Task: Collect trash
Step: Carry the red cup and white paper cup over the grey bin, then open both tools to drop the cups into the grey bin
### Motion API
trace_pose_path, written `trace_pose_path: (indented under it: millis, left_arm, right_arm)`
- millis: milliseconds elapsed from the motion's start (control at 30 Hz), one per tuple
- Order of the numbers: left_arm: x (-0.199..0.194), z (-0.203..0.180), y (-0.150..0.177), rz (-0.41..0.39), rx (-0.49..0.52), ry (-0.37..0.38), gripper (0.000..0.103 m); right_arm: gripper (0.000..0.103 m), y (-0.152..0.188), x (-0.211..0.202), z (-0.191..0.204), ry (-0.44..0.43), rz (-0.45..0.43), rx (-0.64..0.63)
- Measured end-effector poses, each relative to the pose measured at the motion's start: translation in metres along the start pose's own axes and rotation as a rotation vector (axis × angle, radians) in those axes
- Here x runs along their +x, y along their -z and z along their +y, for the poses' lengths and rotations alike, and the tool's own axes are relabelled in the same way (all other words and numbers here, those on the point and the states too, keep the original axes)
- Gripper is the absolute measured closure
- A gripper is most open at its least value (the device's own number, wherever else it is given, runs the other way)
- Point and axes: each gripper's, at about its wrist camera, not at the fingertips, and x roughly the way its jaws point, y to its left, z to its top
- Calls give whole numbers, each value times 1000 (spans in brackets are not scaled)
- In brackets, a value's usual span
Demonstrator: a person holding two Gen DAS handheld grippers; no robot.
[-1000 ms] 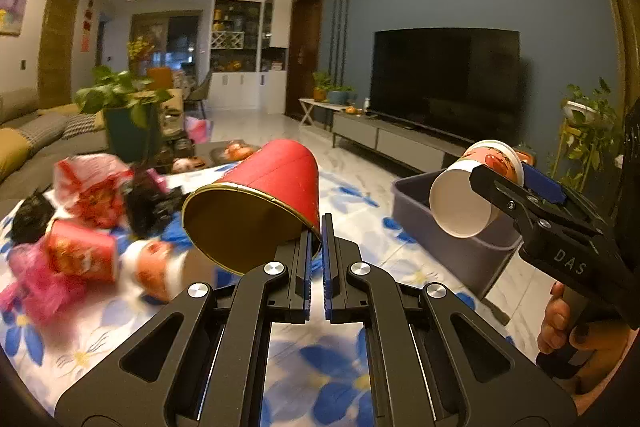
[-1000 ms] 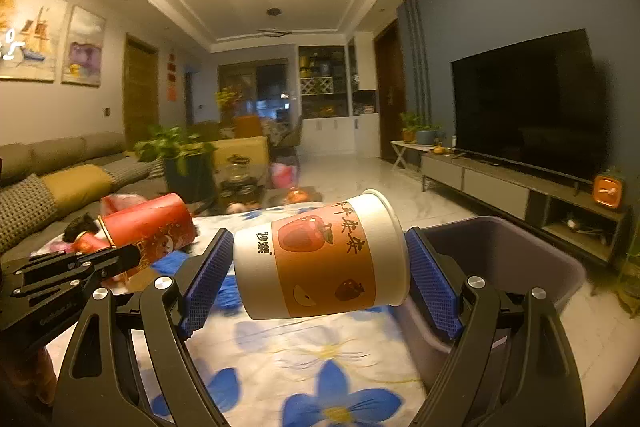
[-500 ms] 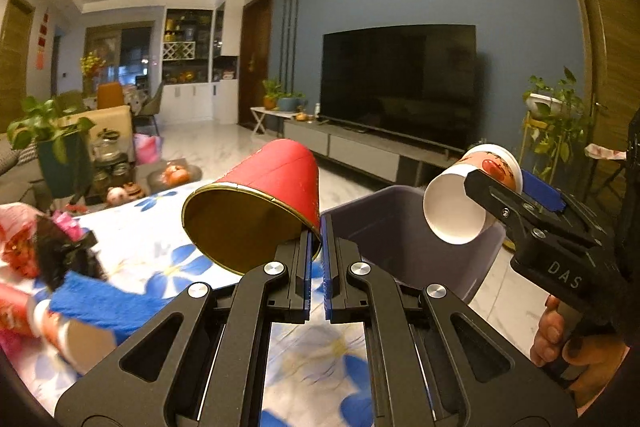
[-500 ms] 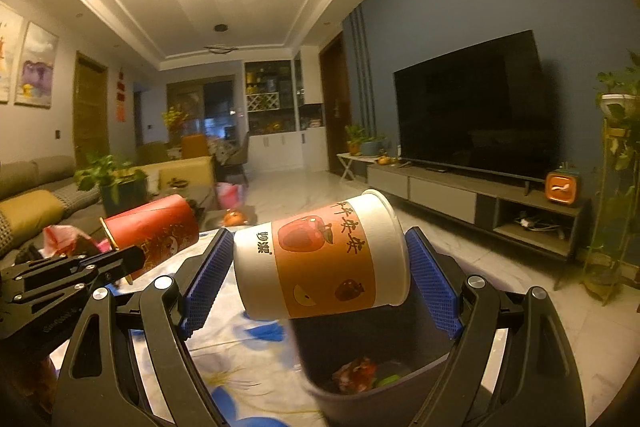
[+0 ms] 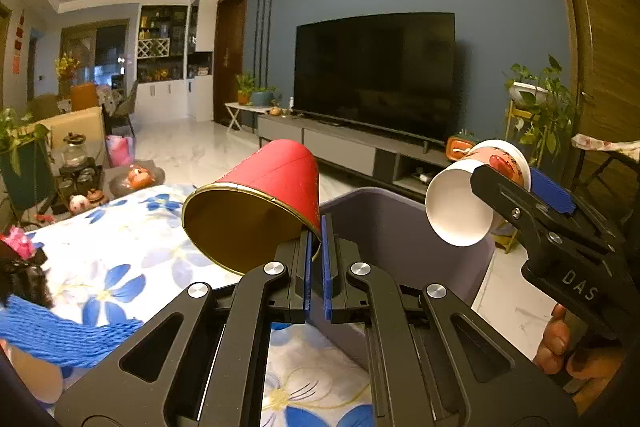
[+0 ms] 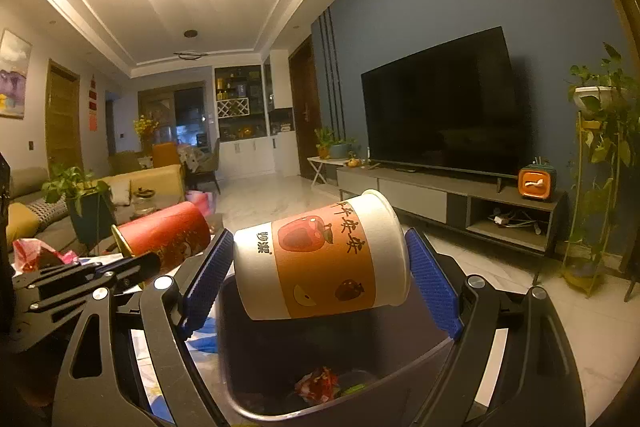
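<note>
My left gripper (image 5: pixel 316 239) is shut on the rim of a red paper cup (image 5: pixel 256 203) with a gold inside, held on its side beside the grey trash bin (image 5: pixel 400 227). My right gripper (image 6: pixel 320 267) is shut on a white and orange paper cup (image 6: pixel 320 263) lying sideways between its blue pads, directly above the bin (image 6: pixel 256 347). The bin holds some crumpled wrappers (image 6: pixel 320 383). The right gripper and its cup (image 5: pixel 464 207) also show in the left wrist view; the red cup (image 6: pixel 164 235) shows in the right wrist view.
The table has a white cloth with blue flowers (image 5: pixel 120 259); blue foam netting (image 5: pixel 52 331) and other litter lie at its left. A TV stand (image 6: pixel 460 203) and plant rack (image 6: pixel 600 187) stand beyond the bin on the tiled floor.
Both grippers have swung right from the table toward the bin. The right gripper now holds its cup over the bin's opening, and the bin's contents show below.
</note>
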Motion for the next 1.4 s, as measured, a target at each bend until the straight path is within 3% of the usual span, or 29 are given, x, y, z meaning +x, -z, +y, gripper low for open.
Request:
trace_pose_path:
  millis: [600,1033,1067,1133,1167,1200,1300,1400]
  left_arm:
    - [47,-12,10,45,-2,105,99]
    - [61,-12,13,66,-1,137,98]
    - [62,-13,14,75,9,138,93]
    - [63,-14,16,85,29,105,74]
    - [61,-12,17,84,28,93,58]
    - [59,-8,18,77,18,87,49]
    - [50,1,20,72,-2,38,34]
    - [27,17,25,41,-27,-34,28]
  right_arm:
    - [20,3,18,-13,31,11,4]
    - [20,5,22,-15,31,17,20]
    - [20,5,22,-15,31,17,20]
    - [20,6,22,-15,30,21,23]
    - [20,6,21,-14,30,22,23]
    - [20,7,22,-13,28,24,24]
    - [20,8,25,-10,25,31,23]
    - [19,8,28,-6,18,37,26]
